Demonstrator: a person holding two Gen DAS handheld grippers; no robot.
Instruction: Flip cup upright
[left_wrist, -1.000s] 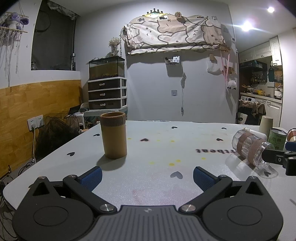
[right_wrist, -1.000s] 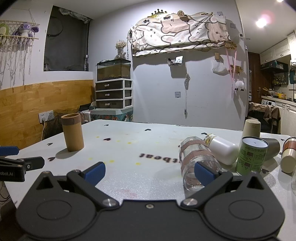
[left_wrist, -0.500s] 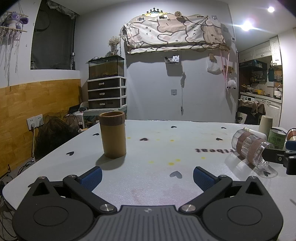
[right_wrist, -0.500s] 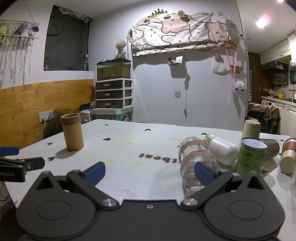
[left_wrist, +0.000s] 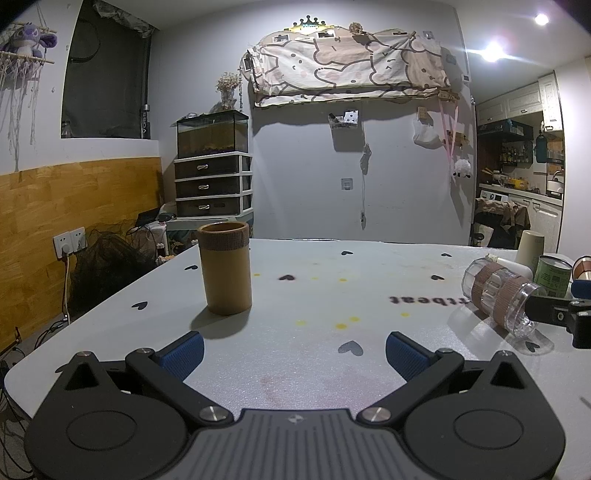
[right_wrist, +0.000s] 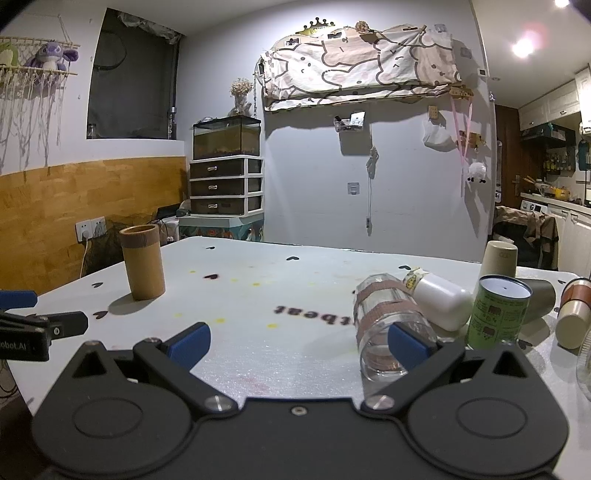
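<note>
A clear glass cup (right_wrist: 388, 328) with brown tape bands lies on its side on the white table (right_wrist: 280, 295), mouth toward me. It also shows in the left wrist view (left_wrist: 498, 299) at the right. My right gripper (right_wrist: 297, 341) is open and empty; its right finger overlaps the cup's mouth in the view. My left gripper (left_wrist: 293, 352) is open and empty, low over the table's near edge. A brown cylindrical cup (left_wrist: 224, 267) stands upright ahead and left of it, also in the right wrist view (right_wrist: 142, 262).
At the table's right stand a green can (right_wrist: 498, 312), a white bottle lying on its side (right_wrist: 439, 301), a beige cup (right_wrist: 499, 258), a grey cup lying down (right_wrist: 539, 299) and a brown-banded cup (right_wrist: 574, 314). The right gripper's finger shows in the left wrist view (left_wrist: 554, 314).
</note>
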